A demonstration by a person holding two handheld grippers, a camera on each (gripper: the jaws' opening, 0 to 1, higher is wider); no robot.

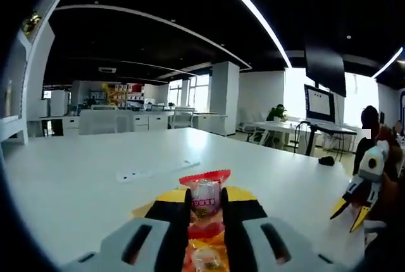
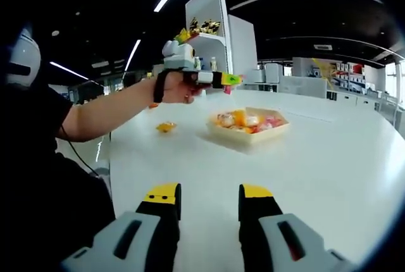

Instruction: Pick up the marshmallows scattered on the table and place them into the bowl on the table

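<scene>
In the left gripper view my left gripper (image 1: 205,197) is shut on a marshmallow (image 1: 205,201) in a clear wrapper with red ends. It hangs over the tan bowl (image 1: 143,210), and more wrapped sweets show under the jaws. In the right gripper view the same gripper (image 2: 224,80), held by a hand, hovers above and left of the square bowl (image 2: 218,135), which holds several marshmallows. One yellow marshmallow (image 2: 166,126) lies on the table left of the bowl. My right gripper (image 2: 209,199) stands open over bare table, nearer than the bowl, and its yellow tips (image 1: 350,214) appear at the right.
The white table (image 2: 329,171) stretches wide to the right of the bowl. A flat white strip (image 1: 158,171) lies on it beyond the bowl. A person's arm (image 2: 107,111) reaches in from the left. Desks, monitors and shelves stand far behind.
</scene>
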